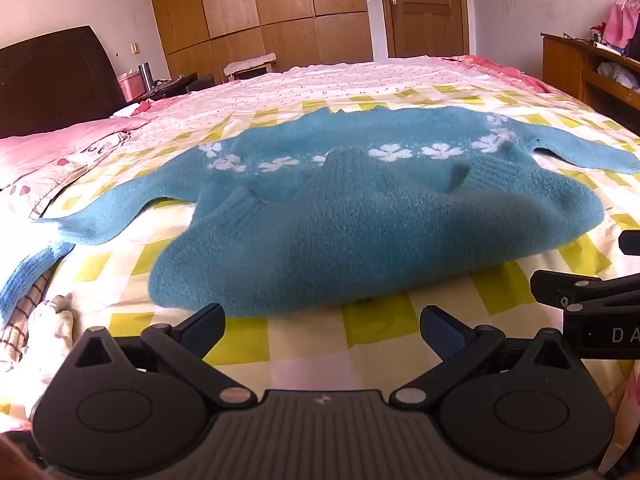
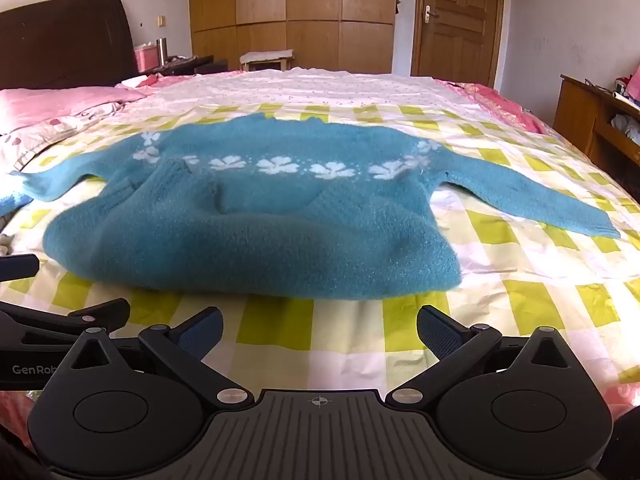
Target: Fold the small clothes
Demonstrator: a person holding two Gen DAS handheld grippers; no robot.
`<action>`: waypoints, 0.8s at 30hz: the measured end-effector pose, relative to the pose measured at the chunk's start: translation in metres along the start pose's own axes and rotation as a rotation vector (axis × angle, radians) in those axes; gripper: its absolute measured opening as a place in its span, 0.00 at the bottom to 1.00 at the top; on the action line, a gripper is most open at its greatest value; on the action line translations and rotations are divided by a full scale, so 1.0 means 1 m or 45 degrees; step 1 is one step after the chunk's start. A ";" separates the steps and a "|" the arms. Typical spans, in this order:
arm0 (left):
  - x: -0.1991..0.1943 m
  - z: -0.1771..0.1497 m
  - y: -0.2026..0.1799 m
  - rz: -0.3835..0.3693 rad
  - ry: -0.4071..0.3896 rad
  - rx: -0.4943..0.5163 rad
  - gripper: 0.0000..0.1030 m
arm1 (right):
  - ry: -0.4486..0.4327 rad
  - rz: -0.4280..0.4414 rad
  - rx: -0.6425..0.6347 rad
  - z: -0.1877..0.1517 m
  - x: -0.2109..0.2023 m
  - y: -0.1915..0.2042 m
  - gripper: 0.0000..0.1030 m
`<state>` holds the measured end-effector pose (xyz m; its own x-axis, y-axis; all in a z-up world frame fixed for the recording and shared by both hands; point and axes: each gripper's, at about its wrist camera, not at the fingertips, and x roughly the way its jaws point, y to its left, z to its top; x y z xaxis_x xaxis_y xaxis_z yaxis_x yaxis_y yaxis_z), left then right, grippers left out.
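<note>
A small teal knitted sweater (image 1: 360,216) with a band of white flowers lies on the bed; it also shows in the right wrist view (image 2: 256,232). Its lower part is folded up over the body, and both sleeves are spread out to the sides. My left gripper (image 1: 322,330) is open and empty just in front of the sweater's near folded edge. My right gripper (image 2: 319,330) is open and empty, also just short of that edge. The right gripper's fingers show at the right edge of the left wrist view (image 1: 588,292). The left gripper shows at the left edge of the right wrist view (image 2: 60,316).
The bed has a yellow-and-white checked sheet (image 2: 520,300) and pink bedding (image 2: 60,108) near the dark headboard (image 2: 60,40). More clothes lie at the bed's left edge (image 1: 28,280). A wooden desk (image 2: 592,120) stands to the right; wardrobes and a door stand behind.
</note>
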<state>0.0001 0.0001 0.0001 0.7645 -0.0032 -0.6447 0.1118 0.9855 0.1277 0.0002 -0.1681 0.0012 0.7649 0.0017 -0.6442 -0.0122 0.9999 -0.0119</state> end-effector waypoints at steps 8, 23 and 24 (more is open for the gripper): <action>0.001 -0.011 -0.004 0.007 -0.003 0.002 1.00 | 0.010 -0.008 -0.008 -0.002 0.005 0.000 1.00; -0.001 0.001 -0.002 -0.007 0.006 0.003 1.00 | 0.004 -0.005 -0.002 0.000 0.002 -0.003 1.00; -0.001 0.001 -0.002 -0.007 0.004 0.003 1.00 | 0.004 -0.005 -0.002 0.000 0.002 -0.003 1.00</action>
<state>-0.0004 -0.0020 0.0010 0.7617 -0.0080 -0.6478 0.1173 0.9851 0.1258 0.0014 -0.1707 -0.0003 0.7629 -0.0026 -0.6465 -0.0101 0.9998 -0.0160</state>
